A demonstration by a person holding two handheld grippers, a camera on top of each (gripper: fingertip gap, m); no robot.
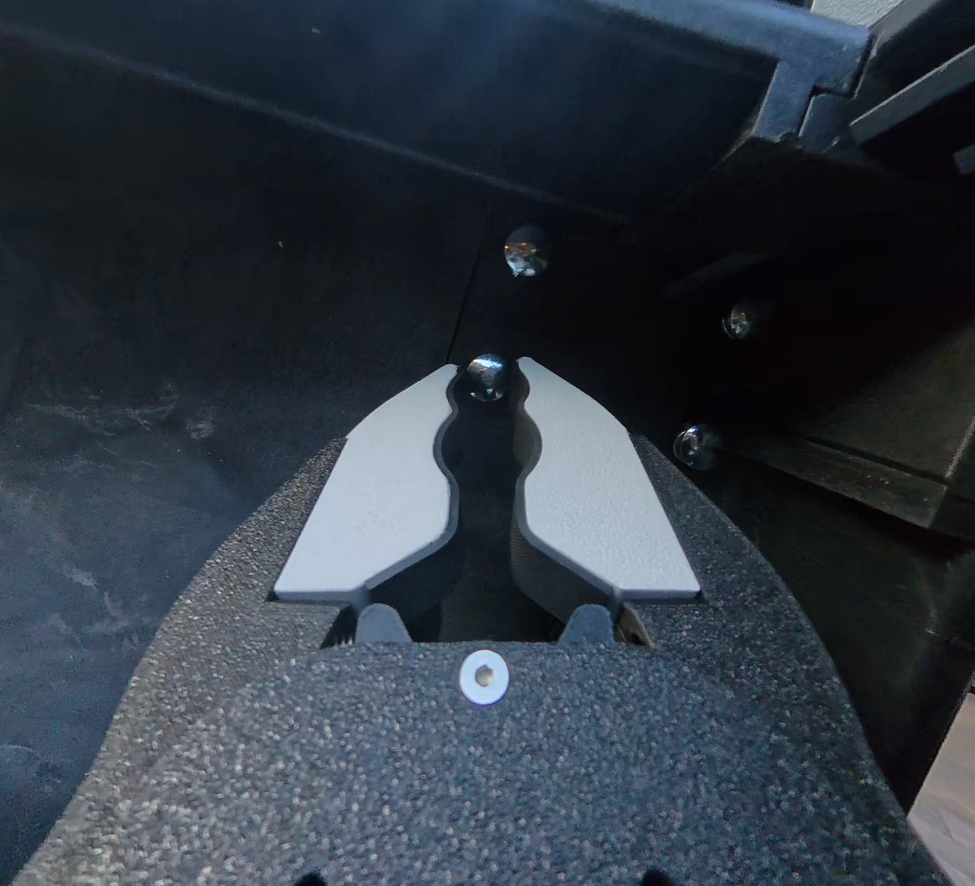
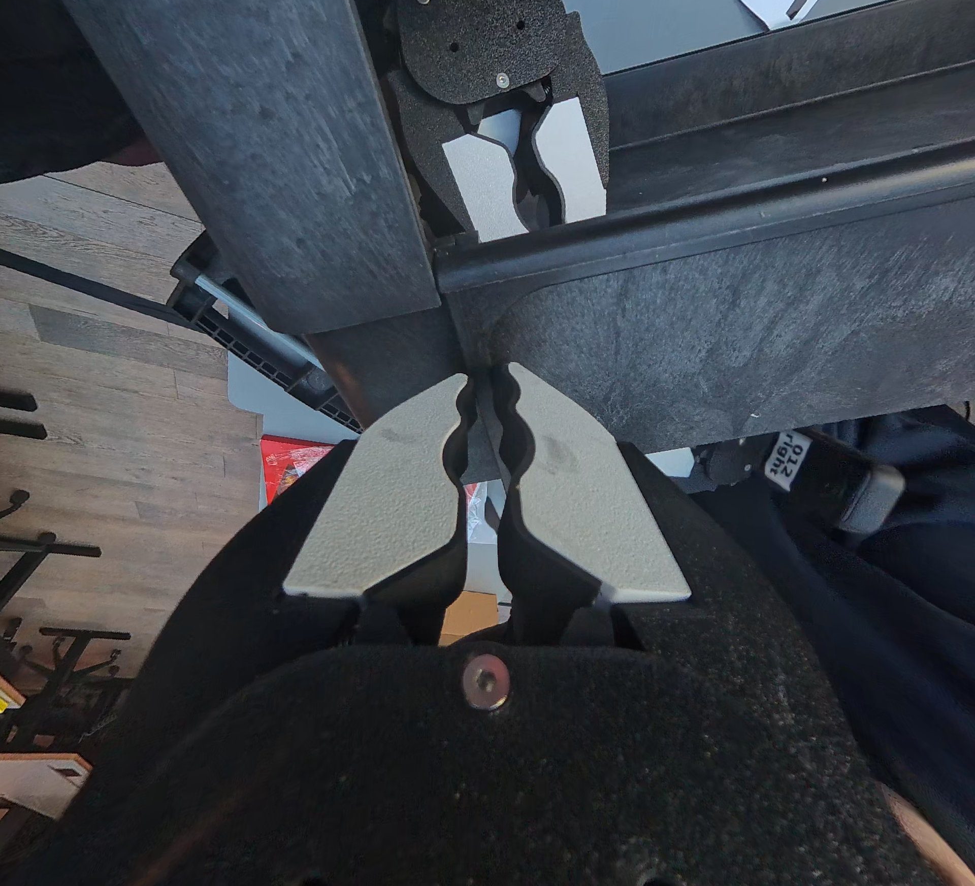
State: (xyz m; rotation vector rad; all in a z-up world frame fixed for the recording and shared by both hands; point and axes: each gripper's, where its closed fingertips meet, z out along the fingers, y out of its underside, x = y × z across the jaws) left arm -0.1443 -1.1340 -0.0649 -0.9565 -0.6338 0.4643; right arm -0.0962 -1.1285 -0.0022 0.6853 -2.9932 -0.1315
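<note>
The left claw [image 1: 486,375] pinches a shiny bolt head [image 1: 486,378] inside the dark frame [image 1: 264,227], while the right claw [image 2: 488,386], at its 12 o'clock, clamps the frame's thin edge [image 2: 488,417], apparently to steady it.

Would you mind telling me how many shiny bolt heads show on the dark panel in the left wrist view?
4: one between the left gripper's fingertips, one just above it, two to the right. More may be hidden in shadow.

Four shiny round-headed screws show in the left wrist view: one [image 1: 526,250] at centre, one [image 1: 486,377] just below it, one [image 1: 741,320] right of centre, one [image 1: 695,445] lower right. The right wrist view shows two grippers: the nearer [image 2: 488,388] at centre, the farther [image 2: 538,217] above.
</note>
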